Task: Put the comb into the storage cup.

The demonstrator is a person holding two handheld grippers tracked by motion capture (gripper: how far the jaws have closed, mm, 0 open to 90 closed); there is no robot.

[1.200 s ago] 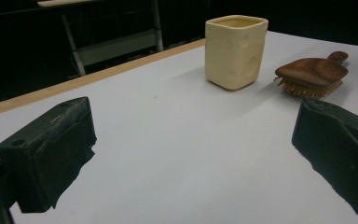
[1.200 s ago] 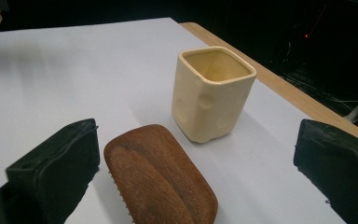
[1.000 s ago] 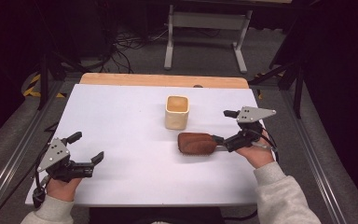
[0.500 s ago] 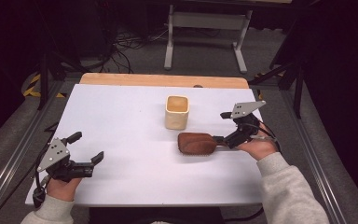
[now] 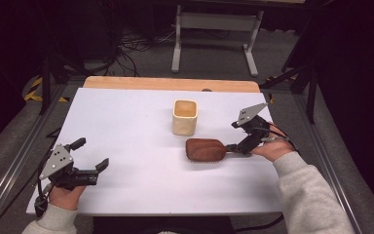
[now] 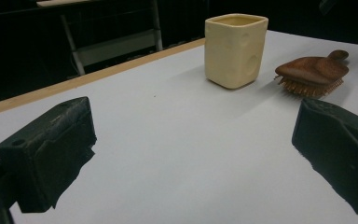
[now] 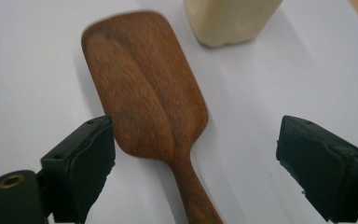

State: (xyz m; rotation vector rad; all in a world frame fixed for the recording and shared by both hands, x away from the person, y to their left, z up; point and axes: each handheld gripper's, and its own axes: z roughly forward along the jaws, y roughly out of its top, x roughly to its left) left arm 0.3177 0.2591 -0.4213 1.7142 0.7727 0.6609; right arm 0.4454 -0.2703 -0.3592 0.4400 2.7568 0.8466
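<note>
Right gripper [image 5: 237, 147] is being held by the person's right hand [image 5: 272, 148] at the right side of the white table [image 5: 126, 122], just over the handle of the wooden hairbrush [image 5: 205, 150]. Its jaws are being kept wide apart, though they have just been closing a little; in the right gripper view the brush handle [image 7: 193, 191] is being straddled by the two black pads [image 7: 81, 163], with clear gaps on both sides, so nothing is being gripped. The hairbrush is lying bristles down on the table, wooden back up, its head pointing away from the right gripper and its handle running toward it. A cream-coloured cup [image 5: 184, 117] is standing upright just behind the brush head, close to it but apart. Left gripper [image 5: 91, 162] is being held low at the near left corner of the table, well apart from brush and cup, its jaws being kept open with nothing between them; in the left gripper view the cup [image 6: 235, 49] and brush [image 6: 313, 70] are being seen farther off.
</note>
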